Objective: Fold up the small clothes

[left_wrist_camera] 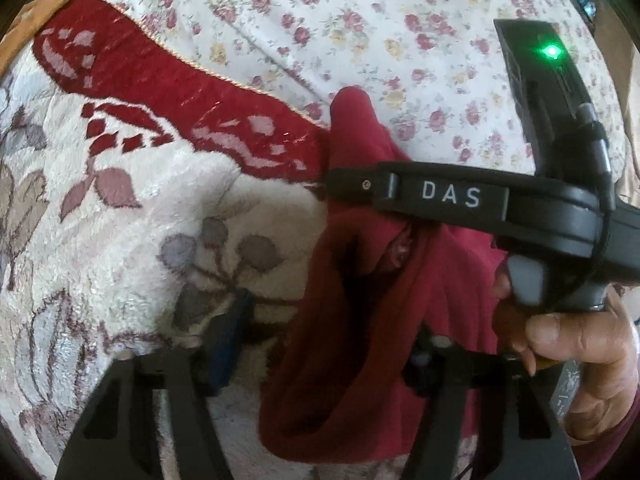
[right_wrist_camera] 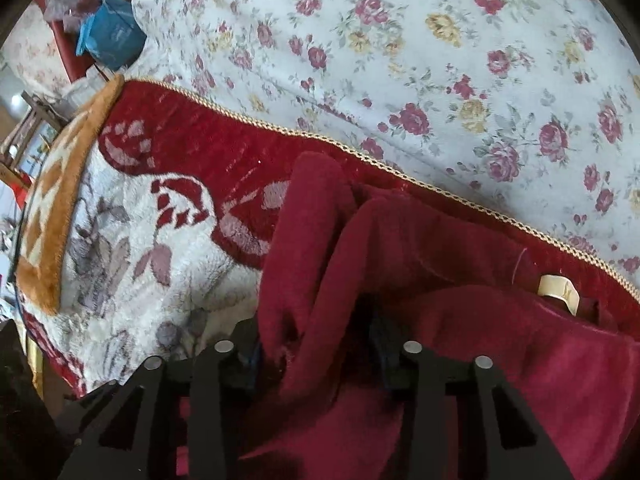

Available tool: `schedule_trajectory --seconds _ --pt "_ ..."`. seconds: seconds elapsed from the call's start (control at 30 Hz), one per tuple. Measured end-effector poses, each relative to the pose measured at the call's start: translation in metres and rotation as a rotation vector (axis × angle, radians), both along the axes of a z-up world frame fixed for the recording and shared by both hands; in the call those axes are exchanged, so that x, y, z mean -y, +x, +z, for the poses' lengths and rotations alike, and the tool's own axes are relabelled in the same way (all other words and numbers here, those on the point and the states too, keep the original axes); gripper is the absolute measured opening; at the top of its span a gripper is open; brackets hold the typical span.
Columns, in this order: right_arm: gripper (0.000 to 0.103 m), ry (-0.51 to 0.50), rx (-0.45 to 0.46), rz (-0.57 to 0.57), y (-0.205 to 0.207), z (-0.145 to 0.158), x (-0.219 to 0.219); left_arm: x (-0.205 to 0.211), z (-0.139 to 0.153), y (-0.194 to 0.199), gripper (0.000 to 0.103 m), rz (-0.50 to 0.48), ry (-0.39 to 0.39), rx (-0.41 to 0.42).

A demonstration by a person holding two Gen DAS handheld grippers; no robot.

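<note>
My right claw [right_wrist_camera: 316, 354] has a bunched fold of the dark red fleece garment [right_wrist_camera: 420, 264] standing up between its two fingers, and the blue pads seem pressed against the cloth on both sides, so I read it as grasping the garment, though the pinch itself sits in deep shadow. My left claw [left_wrist_camera: 320, 356] also has the garment [left_wrist_camera: 360, 320] hanging between its fingers; its blue left pad [left_wrist_camera: 228, 344] stands clear of the cloth and the right fingertip is buried in folds, so I cannot tell whether it grips. From the left wrist I see my right-hand tool [left_wrist_camera: 500, 196] crossing in front, marked DAS and lit by a green lamp, with my right hand [left_wrist_camera: 580, 352] on its handle, covering much of the garment's upper part. Only the right wrist shows the cream neck label [right_wrist_camera: 560, 286] and the garment spreading to the lower right, cut off by the frame. The garment lies on a plush cream and red blanket [right_wrist_camera: 168, 160] whose braided edge [right_wrist_camera: 400, 168] runs diagonally; beyond it the rose-print sheet [right_wrist_camera: 440, 60] lies open and flat. A blue bag [right_wrist_camera: 108, 32] sits past the far corner.
</note>
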State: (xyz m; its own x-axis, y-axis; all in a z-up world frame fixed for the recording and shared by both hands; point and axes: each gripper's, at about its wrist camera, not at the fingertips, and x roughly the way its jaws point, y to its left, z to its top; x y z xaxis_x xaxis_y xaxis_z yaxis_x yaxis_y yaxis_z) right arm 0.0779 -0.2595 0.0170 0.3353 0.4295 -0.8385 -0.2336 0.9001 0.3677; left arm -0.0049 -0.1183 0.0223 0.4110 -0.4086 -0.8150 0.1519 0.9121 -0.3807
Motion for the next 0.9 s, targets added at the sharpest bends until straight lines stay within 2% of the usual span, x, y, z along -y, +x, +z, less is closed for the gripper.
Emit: schedule_trajectory --seconds 0.03,0.07,0.17,0.3,0.63,0.73,0.8,0.9 --pt "0.040 0.016 -0.001 -0.008 -0.001 0.001 0.002 0.003 0.002 -0.001 0.035 -0.018 -0.014 -0.002" --pt "0.039 0.033 0.000 -0.017 -0.003 0.002 0.005 0.007 0.005 -0.003 0.027 -0.034 -0.016 0.005" --pt "0.035 0.079 0.012 -0.046 -0.009 0.005 0.014 0.020 0.015 -0.009 0.019 -0.061 0.027 0.049" --pt "0.033 0.116 0.011 -0.078 -0.016 0.008 0.025 0.030 0.021 -0.015 0.019 -0.068 0.064 0.078" --pt "0.033 0.090 0.011 -0.065 -0.017 0.010 0.023 0.030 0.021 -0.015 0.018 -0.054 0.071 0.065" --pt "0.040 0.133 -0.016 -0.088 -0.010 0.004 0.026 0.031 0.023 -0.015 0.017 -0.059 0.070 0.069" --pt "0.048 0.159 -0.038 -0.105 -0.003 0.000 0.028 0.031 0.023 -0.016 0.016 -0.060 0.068 0.070" --pt "0.047 0.129 -0.034 -0.088 0.000 -0.001 0.021 0.030 0.022 -0.016 0.016 -0.062 0.063 0.064"
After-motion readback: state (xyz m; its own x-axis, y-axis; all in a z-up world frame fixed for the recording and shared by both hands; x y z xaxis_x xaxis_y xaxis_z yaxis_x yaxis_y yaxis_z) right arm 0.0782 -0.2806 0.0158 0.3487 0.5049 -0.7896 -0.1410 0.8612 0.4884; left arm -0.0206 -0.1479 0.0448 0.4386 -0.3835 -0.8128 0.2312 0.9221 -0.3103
